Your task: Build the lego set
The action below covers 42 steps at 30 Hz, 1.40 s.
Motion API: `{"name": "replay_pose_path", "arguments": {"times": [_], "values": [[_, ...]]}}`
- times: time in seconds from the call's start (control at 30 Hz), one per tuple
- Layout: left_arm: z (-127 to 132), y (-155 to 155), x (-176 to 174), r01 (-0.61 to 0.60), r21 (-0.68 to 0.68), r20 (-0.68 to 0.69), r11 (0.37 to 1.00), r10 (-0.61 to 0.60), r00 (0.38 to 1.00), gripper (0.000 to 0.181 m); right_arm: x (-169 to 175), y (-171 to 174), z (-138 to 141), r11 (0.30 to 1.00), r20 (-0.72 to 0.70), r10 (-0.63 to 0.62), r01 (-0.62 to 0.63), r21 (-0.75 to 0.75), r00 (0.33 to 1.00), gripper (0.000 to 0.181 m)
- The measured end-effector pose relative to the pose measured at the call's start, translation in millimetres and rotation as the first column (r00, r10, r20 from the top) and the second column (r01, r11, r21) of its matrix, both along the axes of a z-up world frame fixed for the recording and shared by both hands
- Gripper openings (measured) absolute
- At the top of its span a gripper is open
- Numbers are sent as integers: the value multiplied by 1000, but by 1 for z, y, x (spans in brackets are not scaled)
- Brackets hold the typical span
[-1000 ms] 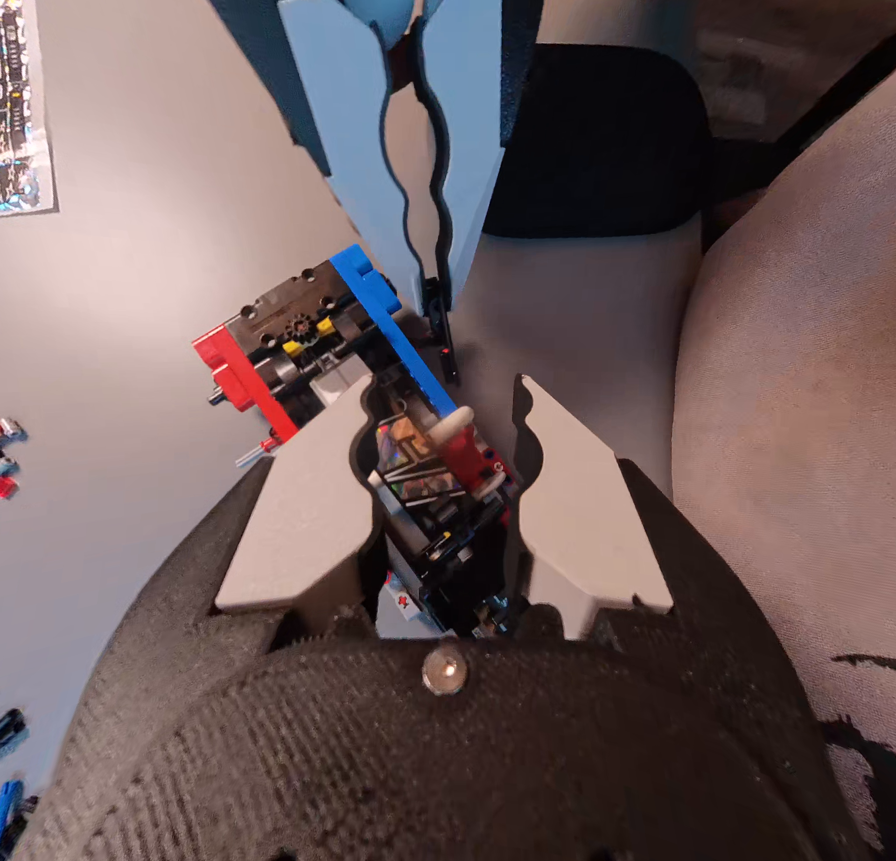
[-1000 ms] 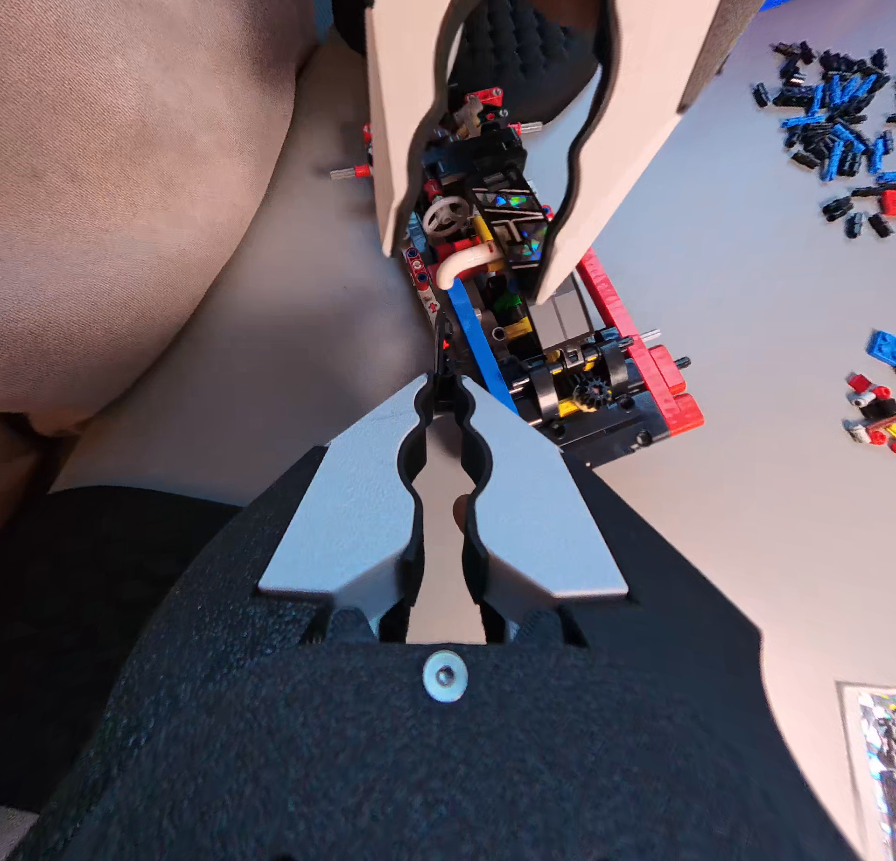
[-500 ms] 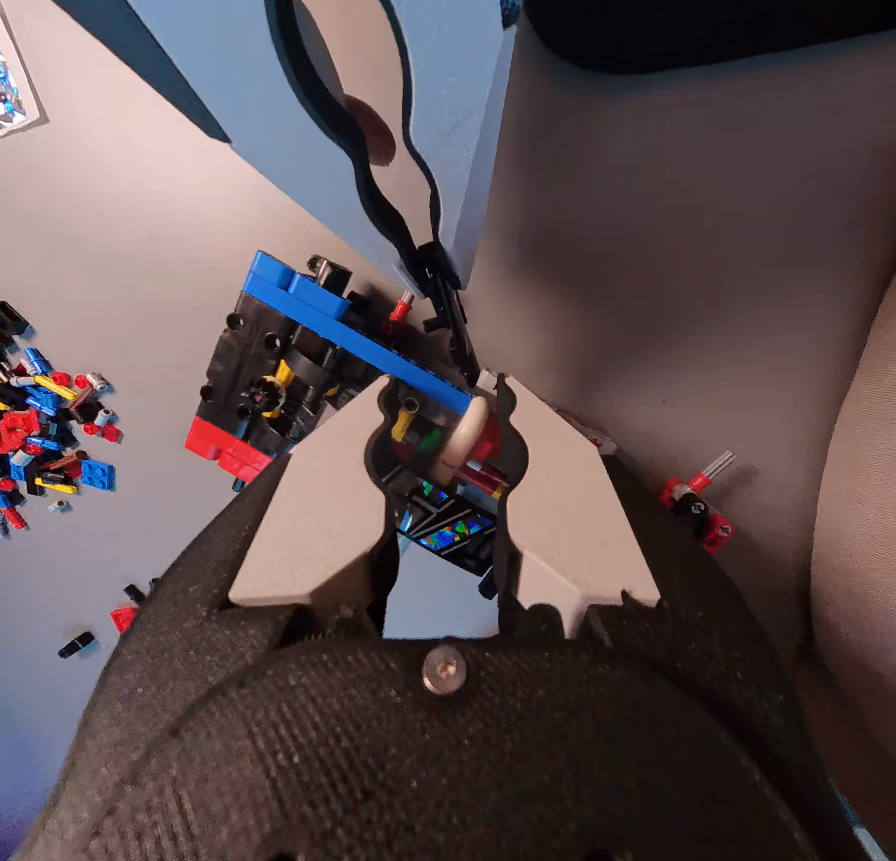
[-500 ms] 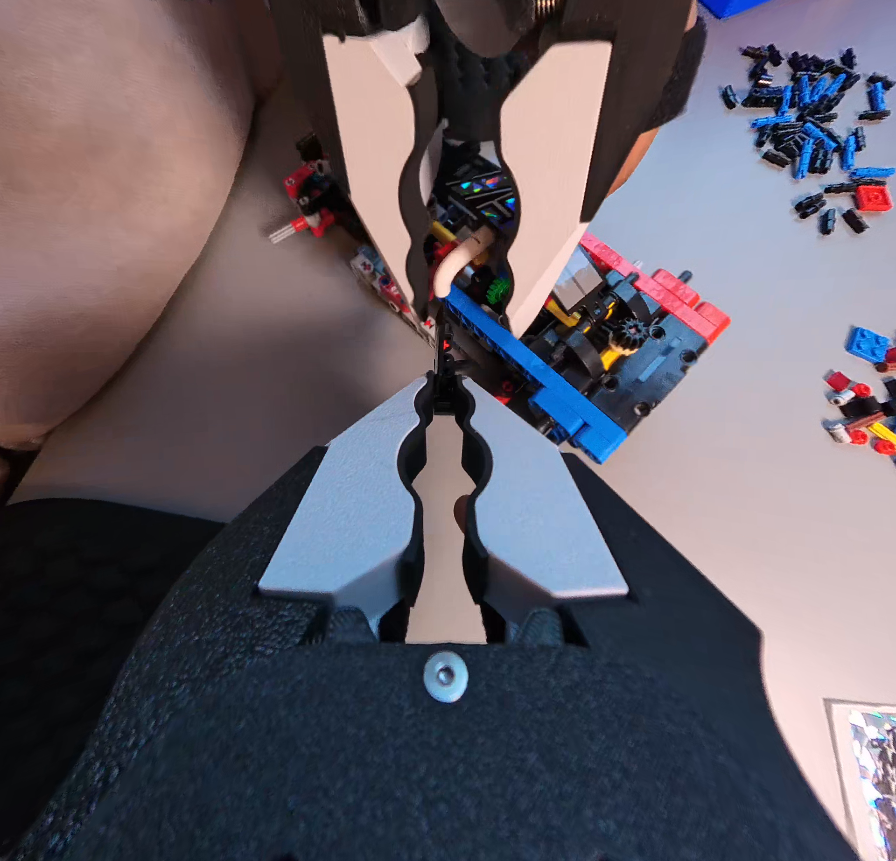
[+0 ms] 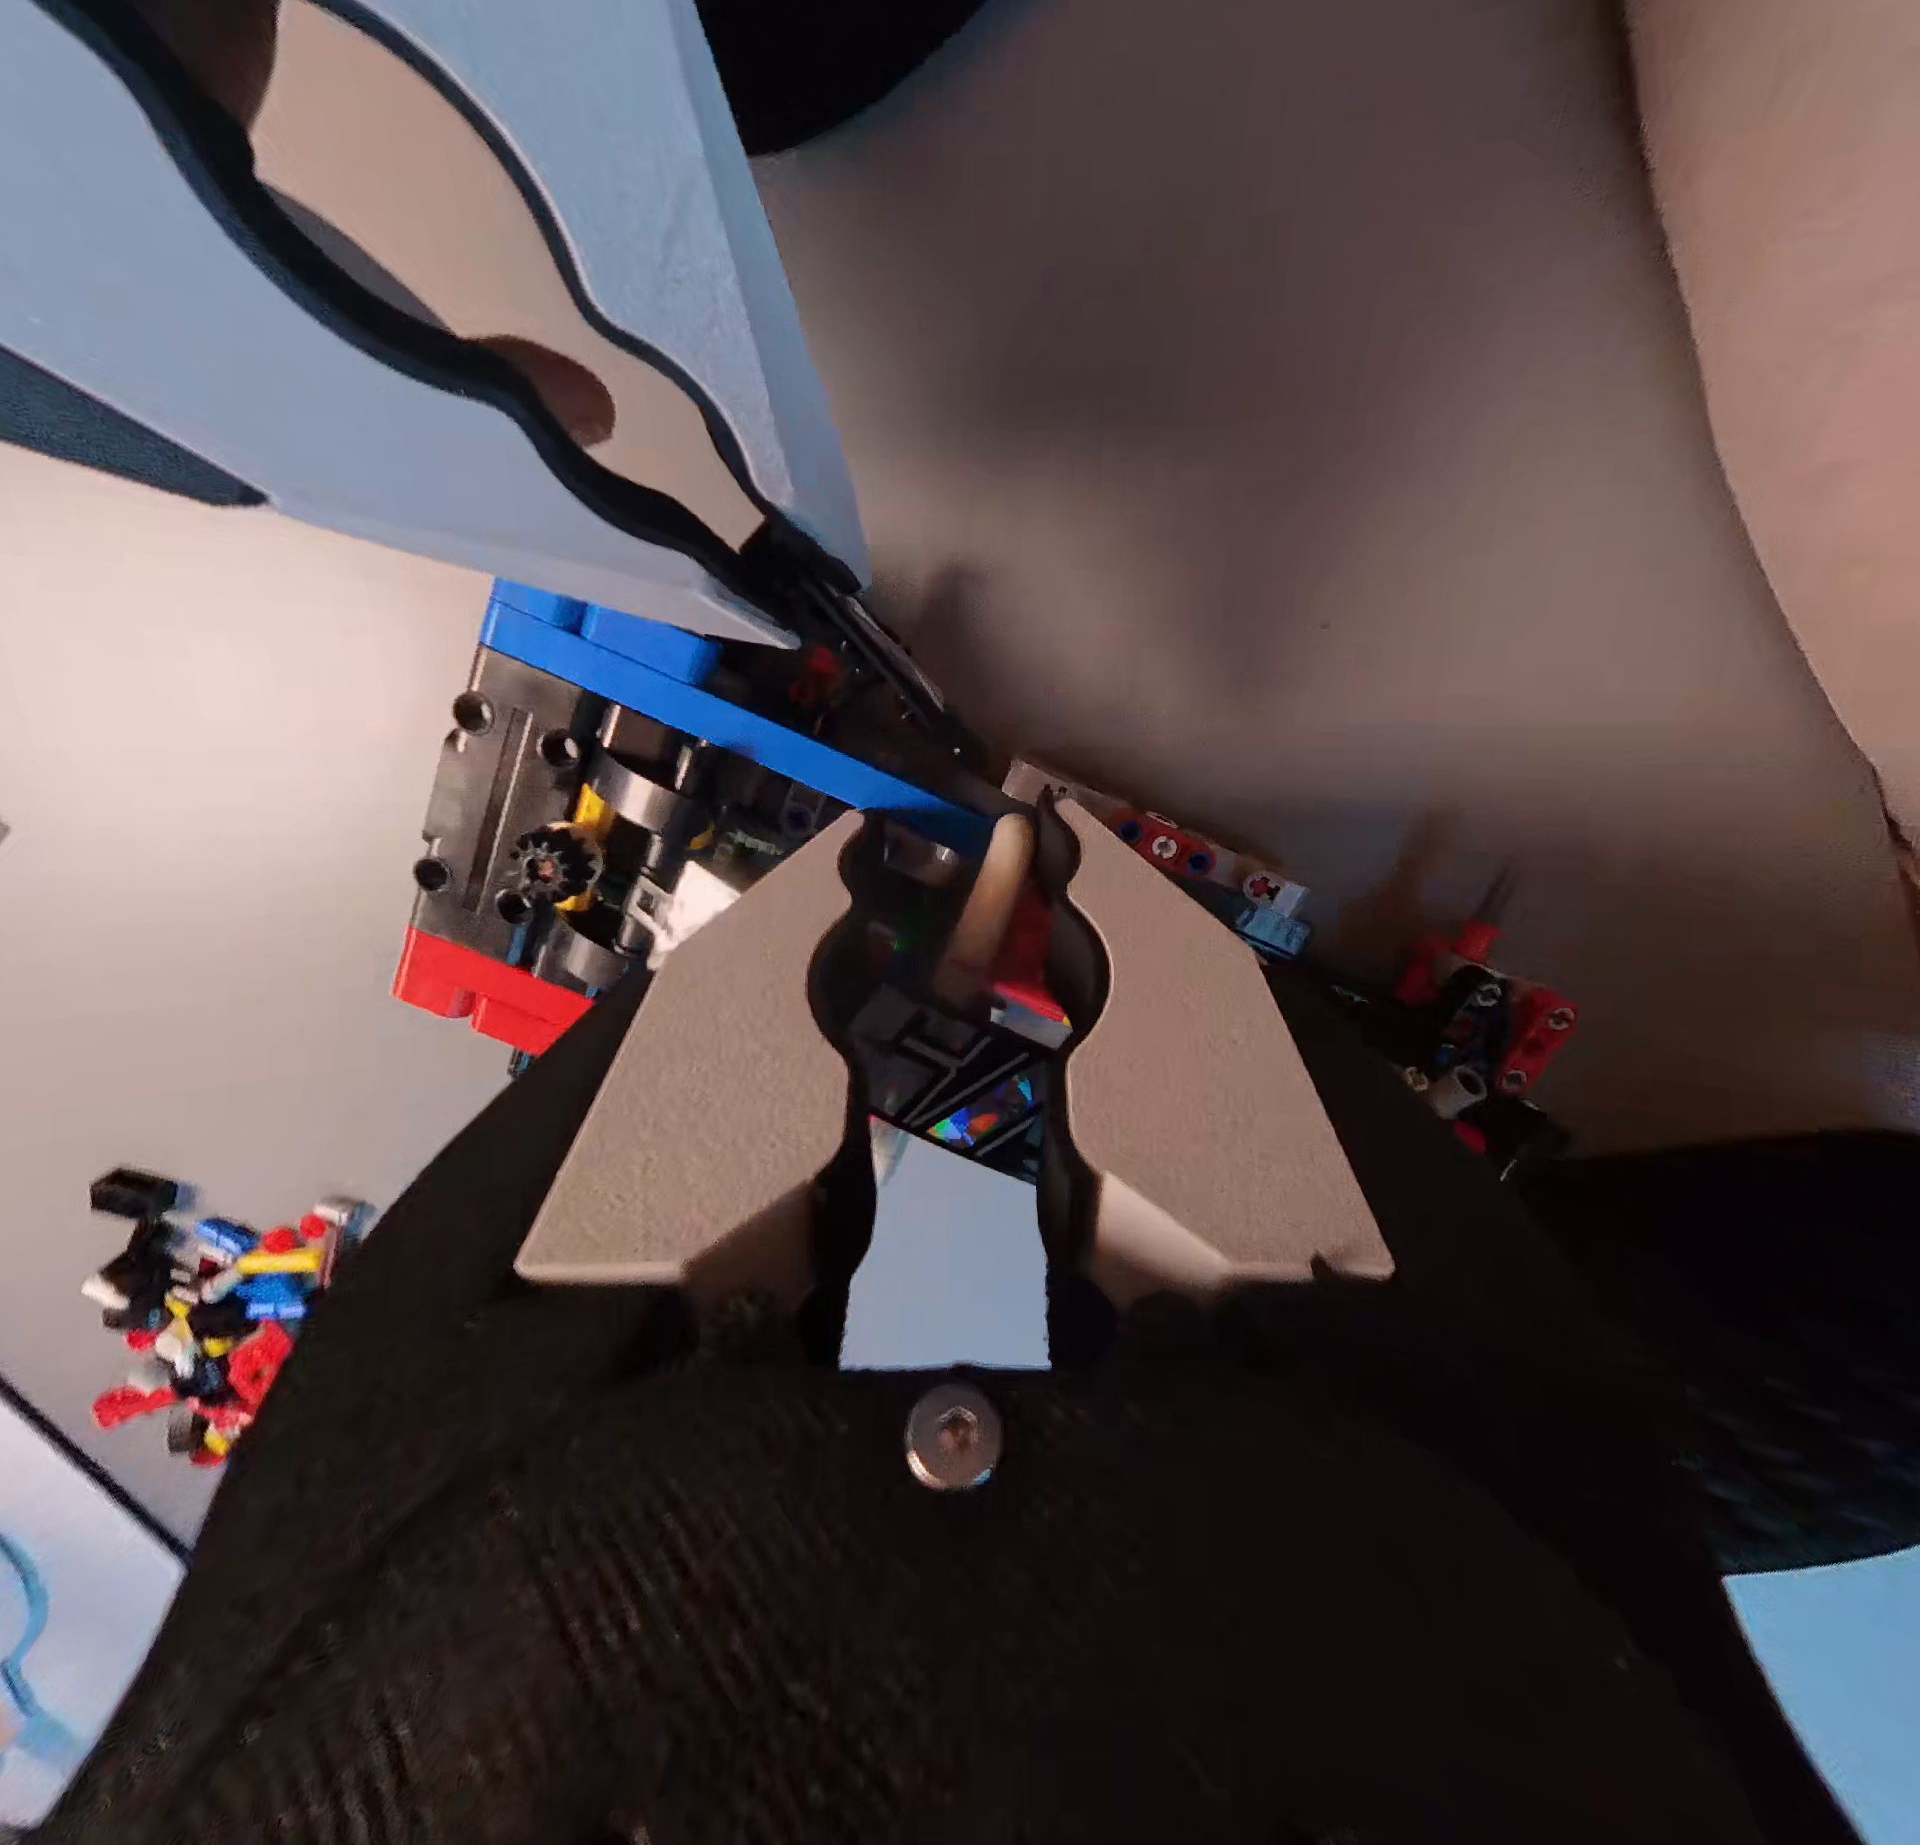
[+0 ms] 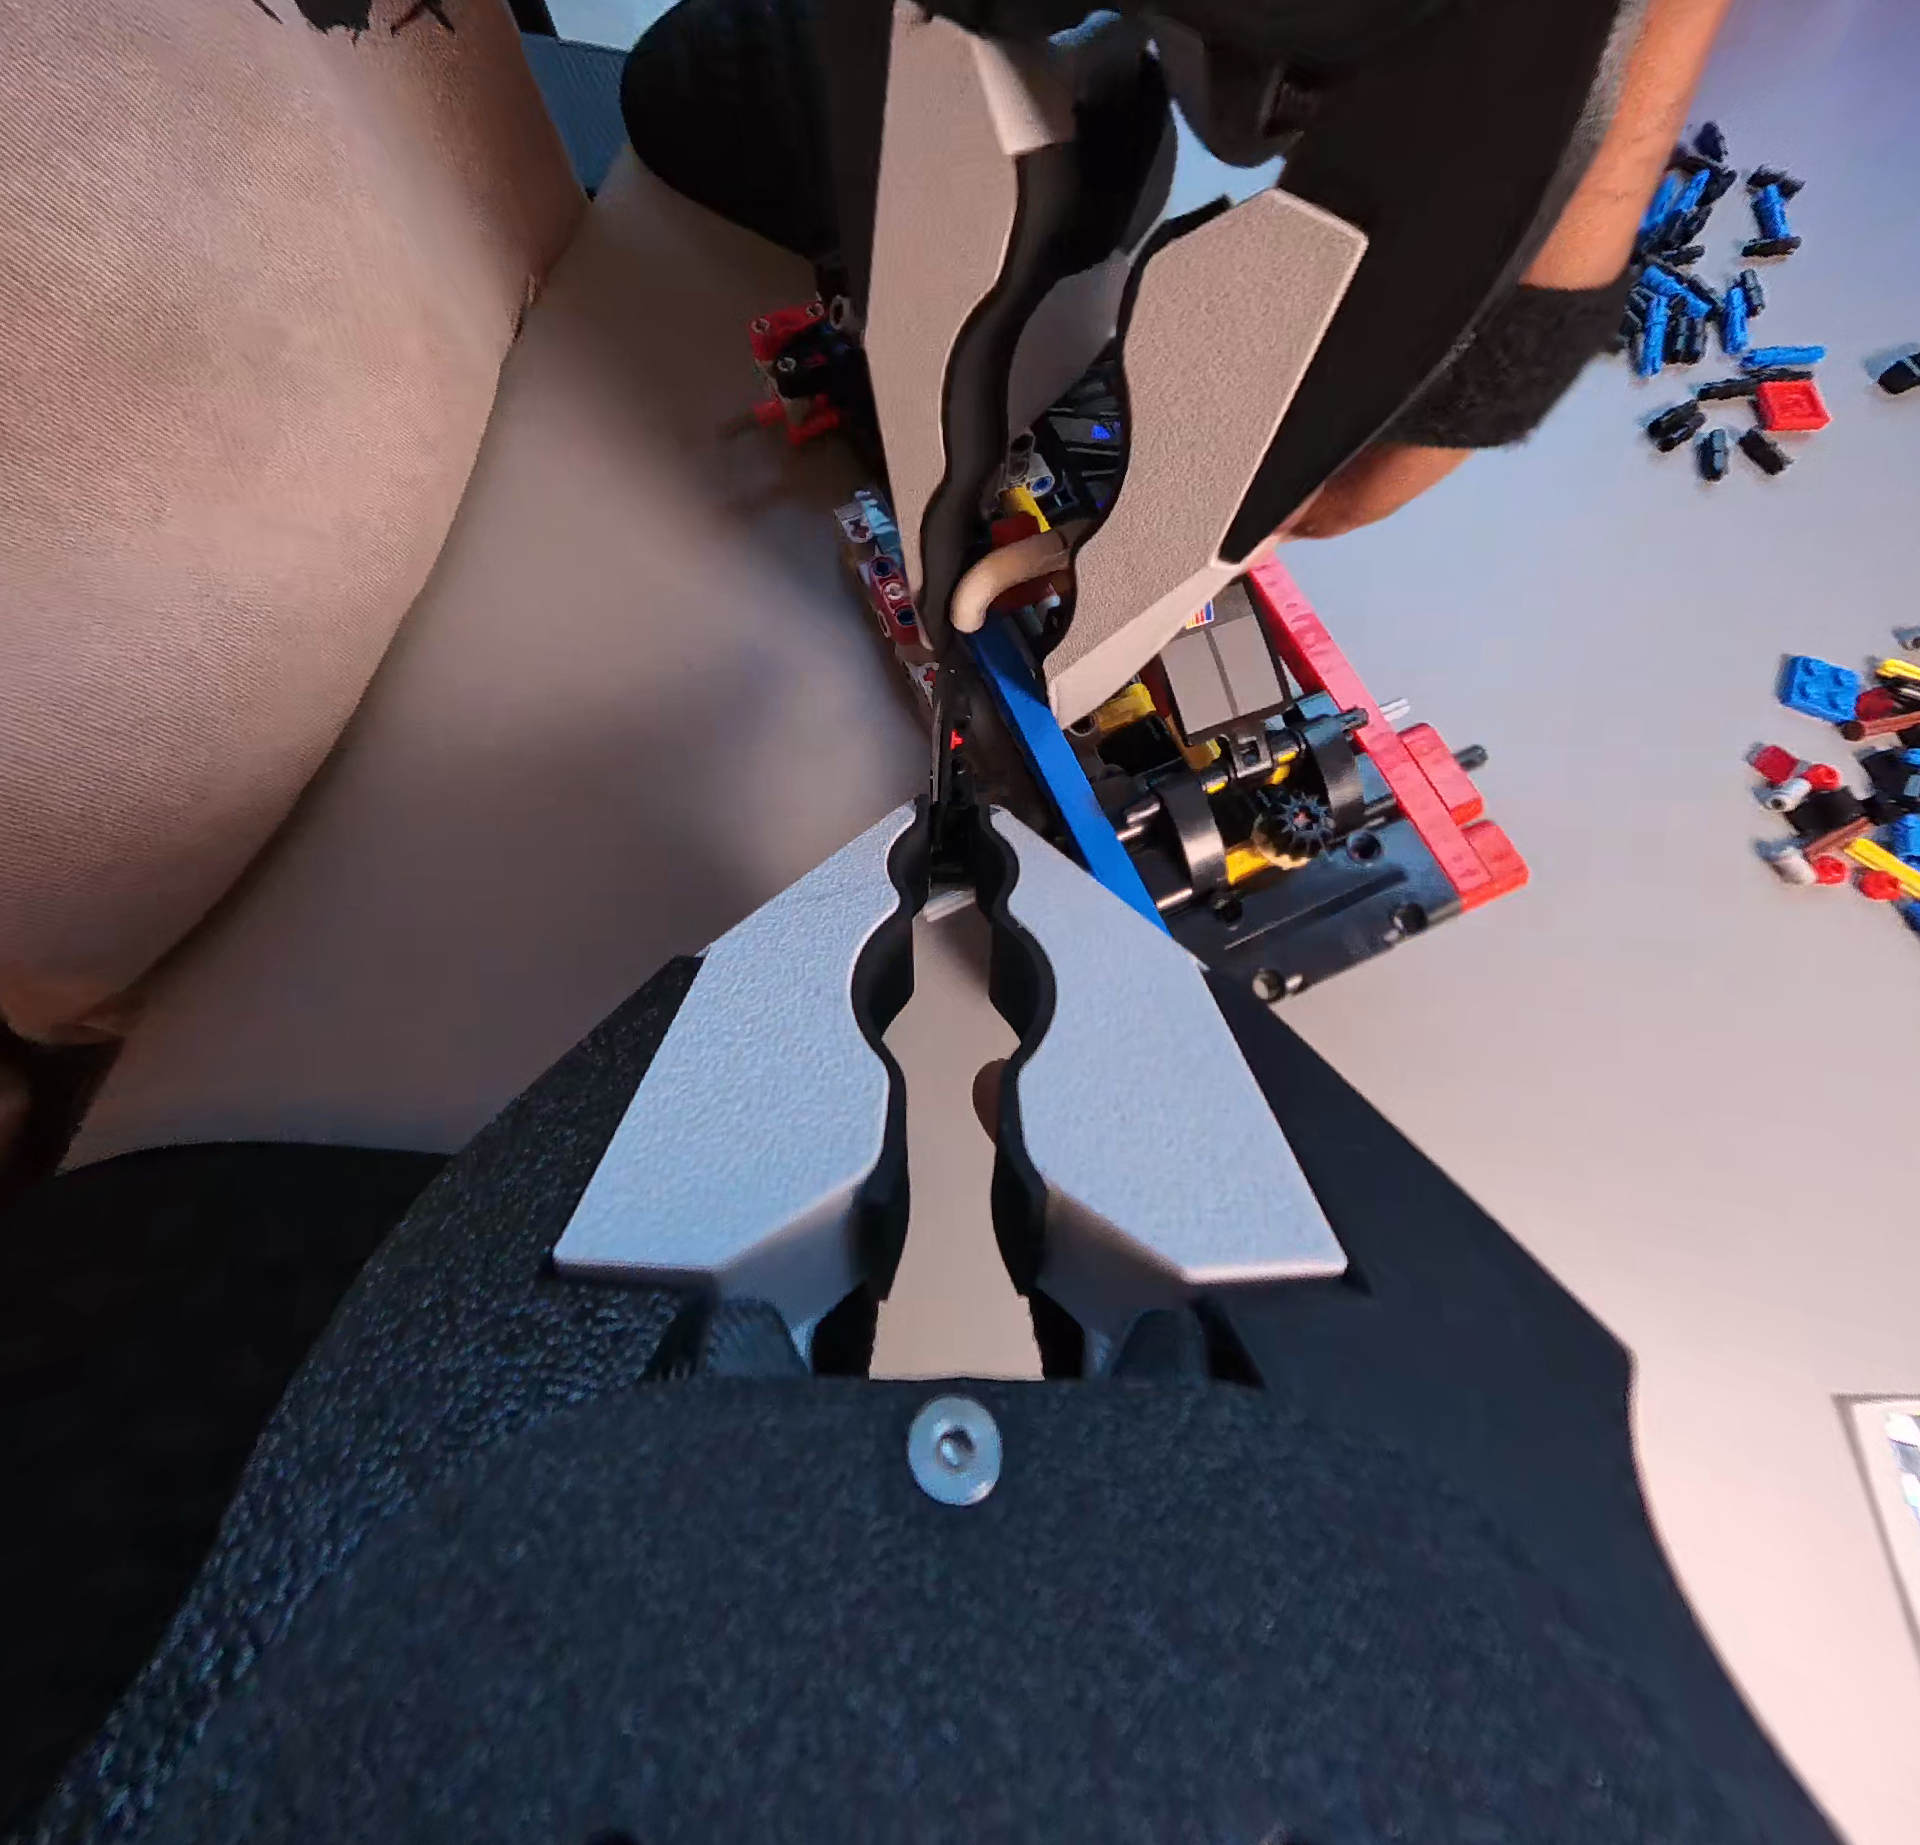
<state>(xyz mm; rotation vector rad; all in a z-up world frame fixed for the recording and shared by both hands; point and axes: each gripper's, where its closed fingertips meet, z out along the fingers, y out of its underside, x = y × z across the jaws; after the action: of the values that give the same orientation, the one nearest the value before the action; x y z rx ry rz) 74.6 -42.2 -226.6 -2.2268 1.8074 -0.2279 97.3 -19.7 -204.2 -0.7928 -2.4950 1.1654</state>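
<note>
Here, two tongs meet on one model [image 5: 582, 819]: left tongs [image 5: 961, 839] clamp it, right tongs [image 6: 951, 819] pinch one black strip [image 6: 951, 756] at its twelve-o'clock edge.

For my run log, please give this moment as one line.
left gripper: shut on model | right gripper: shut on black piece, at model's blue beam | loose bricks: on table

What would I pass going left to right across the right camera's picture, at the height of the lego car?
Beige cushion → claw pinching a thin black piece → lego car → loose bricks.
</note>
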Motion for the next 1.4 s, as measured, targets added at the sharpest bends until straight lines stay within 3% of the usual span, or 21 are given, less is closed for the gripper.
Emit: {"name": "replay_pose_path", "arguments": {"times": [0.1, 0.2, 0.33, 0.43, 0.53, 0.6, 0.7, 0.77, 0.9, 1.03, 1.1, 1.23, 1.4], "values": [[2, -6, 7, 90, -24, 65, 996, -89, 994, 25, 6, -10, -2, 999, -2, -31, 31, -12, 1000, 5], [1, -7, 8, 129, -28, 41, 991, -128, 991, 25, 13, -16, -3, 998, 4, -57, 57, -28, 998, 5], [-1, 0, 8, 78, -52, -33, 996, -79, 996, 27, 15, -7, -9, 991, -3, -129, 129, -28, 992, 5], [3, 4, 4, 17, 29, -88, 999, -14, 996, 38, 17, 2, -7, 982, -12, -187, 187, -36, 982, 5], [29, 2, 3, -153, 113, 55, 982, 147, 988, 52, 22, 6, -4, 978, -36, -206, 205, -36, 978, 5], [42, -2, -6, -364, 100, 179, 926, 343, 922, 63, 23, 10, -3, 975, -44, -220, 218, -44, 975, 5], [15, -20, -39, -567, 83, 123, 820, 556, 822, 91, 22, 13, 0, 971, -59, -233, 229, -65, 971, 5], [-5, -29, -43, -603, 42, 113, 796, 596, 795, 77, 19, 12, 2, 971, -61, -231, 225, -81, 971, 5], [-14, -28, -43, -514, 5, 104, 858, 510, 854, 52, 14, 9, 3, 974, -50, -222, 219, -64, 974, 5], [-14, -22, -55, -275, 13, 58, 961, 274, 960, 50, 17, 3, 7, 976, -46, -214, 212, -42, 976, 5], [-13, -18, -60, -170, 10, 65, 985, 169, 983, 50, 16, 1, 7, 970, -29, -237, 235, -56, 971, 5], [-3, -9, -72, -272, -9, 101, 962, 272, 957, 56, 11, -16, 7, 944, -8, -319, 317, -95, 948, 5], [34, -16, -53, -387, 177, 282, 905, 331, 901, 53, 2, -33, 6, 849, -3, -513, 507, -147, 858, 5]]}}
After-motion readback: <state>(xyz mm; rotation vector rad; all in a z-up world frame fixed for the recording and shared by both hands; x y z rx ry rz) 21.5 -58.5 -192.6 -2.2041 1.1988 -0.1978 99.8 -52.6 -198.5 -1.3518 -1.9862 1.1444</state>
